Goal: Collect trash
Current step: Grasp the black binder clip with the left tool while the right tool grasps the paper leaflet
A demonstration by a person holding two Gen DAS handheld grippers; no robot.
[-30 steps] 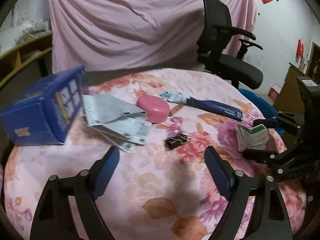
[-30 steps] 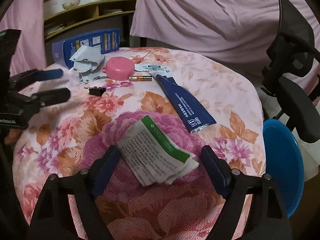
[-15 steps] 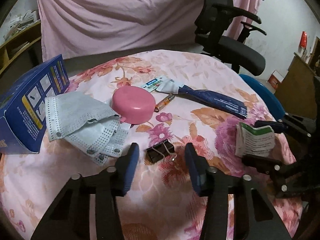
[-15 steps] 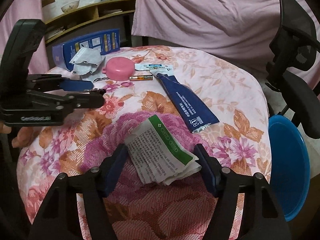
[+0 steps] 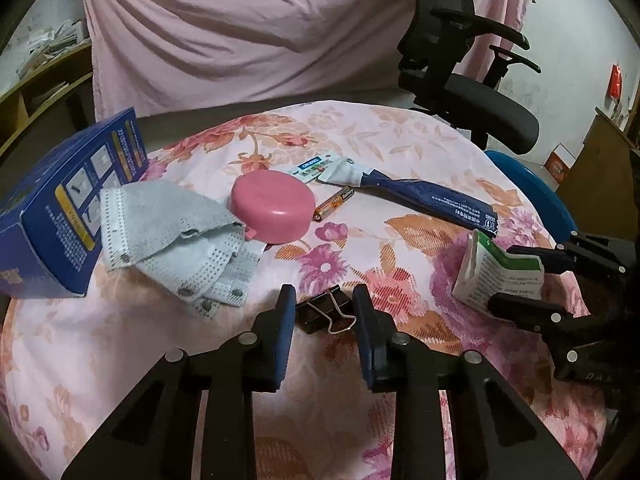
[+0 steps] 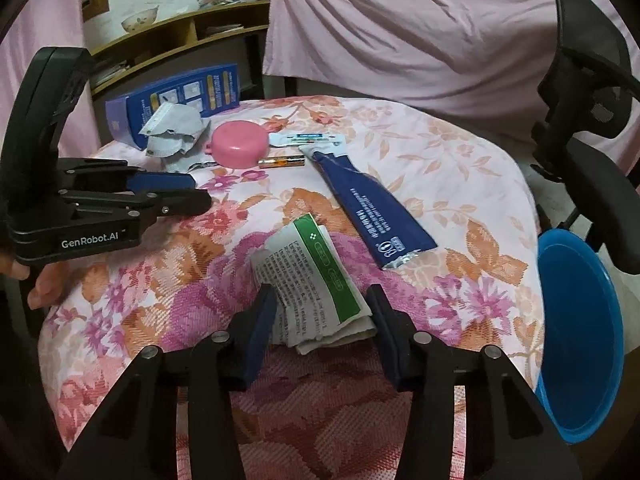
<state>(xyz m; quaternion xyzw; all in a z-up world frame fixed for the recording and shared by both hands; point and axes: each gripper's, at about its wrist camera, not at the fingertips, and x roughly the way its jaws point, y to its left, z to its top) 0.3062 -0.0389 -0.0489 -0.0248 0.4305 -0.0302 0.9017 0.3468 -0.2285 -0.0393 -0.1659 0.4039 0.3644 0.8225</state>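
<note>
- my left gripper [image 5: 325, 300] sits low in the centre of the left wrist view. its jaws have just been closing and now stand narrow around a black binder clip [image 5: 326, 314] that lies on the flowered tablecloth [image 5: 400, 140]. the clip fills the gap between the blue pads, but i cannot tell whether they press on it.
- my right gripper [image 6: 322, 304] is at the bottom centre of the right wrist view. its jaws have also just been closing and now bracket a crumpled paper packet with a green stripe [image 6: 316, 288]. the paper buckles upward between the pads, so i read it as gripped.
- in the left wrist view that packet [image 5: 496, 272] shows at the right edge, standing up between the right gripper's fingers [image 5: 520, 304].
- above centre in the left wrist view lie a pink round case [image 5: 272, 205], a small battery [image 5: 334, 203] just right of it, a flattened blue tube [image 5: 430, 196] stretching to the right, and a small printed sachet [image 5: 314, 166] at the tube's upper end.
- grey face masks [image 5: 176, 240] are heaped at the left, touching the pink case, with a blue carton [image 5: 60, 208] beside them at the left edge.
- a blue plastic basin [image 6: 580, 332] sits off the table's edge at the right of the right wrist view, and a black office chair [image 5: 464, 80] is at the upper right of the left wrist view.
</note>
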